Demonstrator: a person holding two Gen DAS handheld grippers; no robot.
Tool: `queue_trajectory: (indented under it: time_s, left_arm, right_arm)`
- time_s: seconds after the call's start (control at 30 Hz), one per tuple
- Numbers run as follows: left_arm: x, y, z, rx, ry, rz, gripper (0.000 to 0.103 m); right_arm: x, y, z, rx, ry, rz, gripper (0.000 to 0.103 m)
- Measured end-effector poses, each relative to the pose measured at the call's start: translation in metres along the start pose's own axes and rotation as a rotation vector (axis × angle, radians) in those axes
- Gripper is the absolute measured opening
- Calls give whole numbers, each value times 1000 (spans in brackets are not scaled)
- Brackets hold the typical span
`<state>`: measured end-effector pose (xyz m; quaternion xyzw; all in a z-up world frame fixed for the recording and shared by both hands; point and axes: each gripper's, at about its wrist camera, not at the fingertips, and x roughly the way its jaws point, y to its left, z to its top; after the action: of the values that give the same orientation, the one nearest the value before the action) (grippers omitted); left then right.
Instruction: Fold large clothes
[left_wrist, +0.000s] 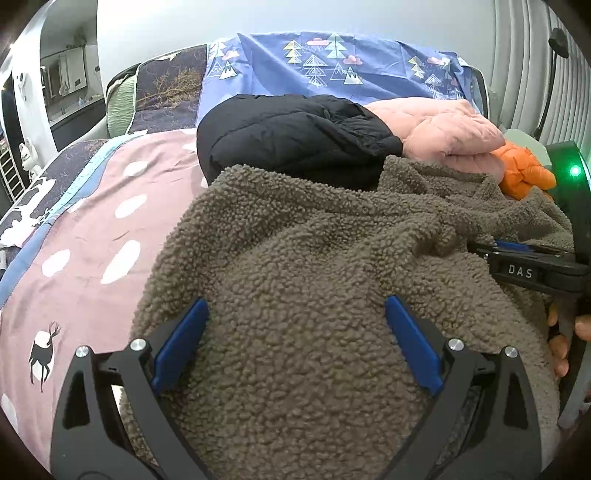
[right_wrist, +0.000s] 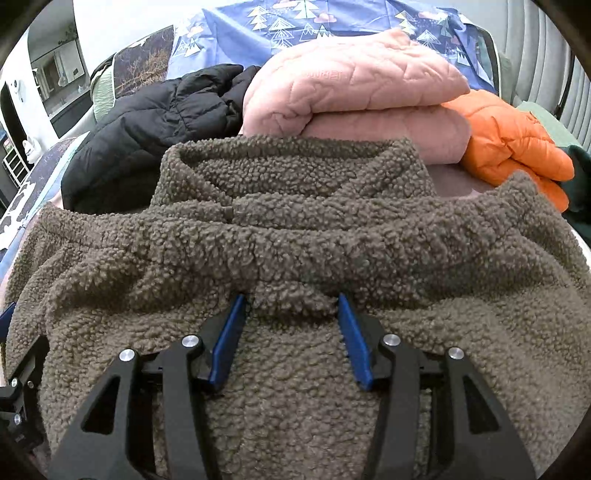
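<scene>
Both grippers' fingers spread wide over the fleece jacket (right_wrist: 295, 236) — black (right_wrist: 147, 129), pink (right_wrist: 354, 92), orange jackets (right_wrist: 513, 144) crowd behind.

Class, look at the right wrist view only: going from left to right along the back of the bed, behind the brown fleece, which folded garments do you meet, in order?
black puffer jacket → pink quilted jacket → orange puffer jacket. All three lie behind the brown fleece jacket, over which the right gripper is open.

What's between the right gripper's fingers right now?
Right wrist view: a raised fold of the brown fleece jacket sits between the open fingers of the right gripper.
</scene>
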<state>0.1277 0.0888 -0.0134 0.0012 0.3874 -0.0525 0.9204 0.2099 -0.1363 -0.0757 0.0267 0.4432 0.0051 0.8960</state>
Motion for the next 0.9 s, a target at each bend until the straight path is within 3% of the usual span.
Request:
queue_trajectory:
  time_s: [0.13,0.2,0.3,0.33,0.43,0.57,0.63,0.7,0.8,0.83,0.9]
  left_arm:
    - [-1,2,-2,-9,-11,-12,98]
    - [-1,2,-2,-9,-10,-12,98]
    - [-1,3,-2,-10,-10,-15,98]
    - [-1,3,-2,-12,-9,-22,98]
    - [0,4,-2,-13,-7,-23,98]
    - [0,6,-2,-22,-7,-36,98]
    - [0,7,-3,-26,-9,-37,98]
    - [0,8,-3,-29,-8,-41,98]
    - [0,8,-2,-29,-7,-42,98]
    - [0,7,-3,-27,-6,-44,98]
    - [1,6,-2,-22,-7,-38,98]
  right_arm:
    - [-56,5,-15,34,-59,16,51]
    - [-76,18,-30,-22,-80,20,50]
    - [-45,18,-60,-31,-20,11,54]
    - [-43,22,-68,-67,-95,-15,55]
    - [-50,32,-69,-92,-110,-65,56]
    - [-76,16,-76,-20,-118,0,54]
    - [-110,12,-92,31,-155,37,54]
    - [-135,19,-119,-6,-183,80,54]
    - [-119,32,-151,-57,-138,34,54]
    - [-117,37,-160,-118,-199,-4,55]
    - [-118,39,-160,-119,-199,-8,55]
